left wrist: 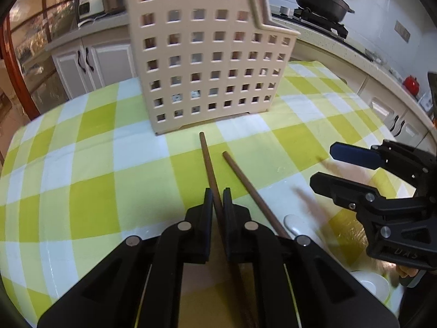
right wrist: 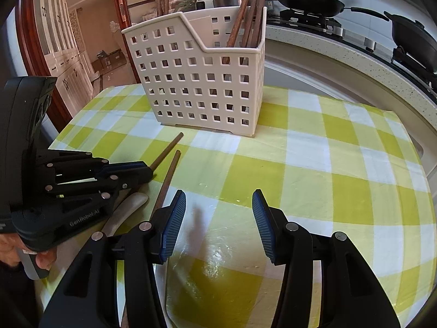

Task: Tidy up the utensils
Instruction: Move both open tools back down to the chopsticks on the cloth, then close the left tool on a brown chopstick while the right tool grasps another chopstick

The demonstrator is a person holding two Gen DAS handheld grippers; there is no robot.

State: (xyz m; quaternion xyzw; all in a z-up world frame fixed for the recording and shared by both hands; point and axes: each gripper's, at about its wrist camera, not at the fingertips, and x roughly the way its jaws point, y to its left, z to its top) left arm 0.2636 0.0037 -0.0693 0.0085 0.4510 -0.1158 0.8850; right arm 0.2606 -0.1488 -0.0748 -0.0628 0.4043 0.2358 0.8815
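While left gripper (left wrist: pixel 218 201) pinches chopstick (left wrist: pixel 207 158), caddy (left wrist: pixel 207 54) near

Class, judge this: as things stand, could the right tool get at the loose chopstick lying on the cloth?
Probably yes: the right tool is open and empty, and the loose chopstick lies uncovered just beside it, though the left tool crowds that side.

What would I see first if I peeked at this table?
A tall beige holder full of holes stands at the back of a green-and-white checked tablecloth, with brown chopsticks poking out. In front, the left gripper pinches one chopstick; another lies beside it.
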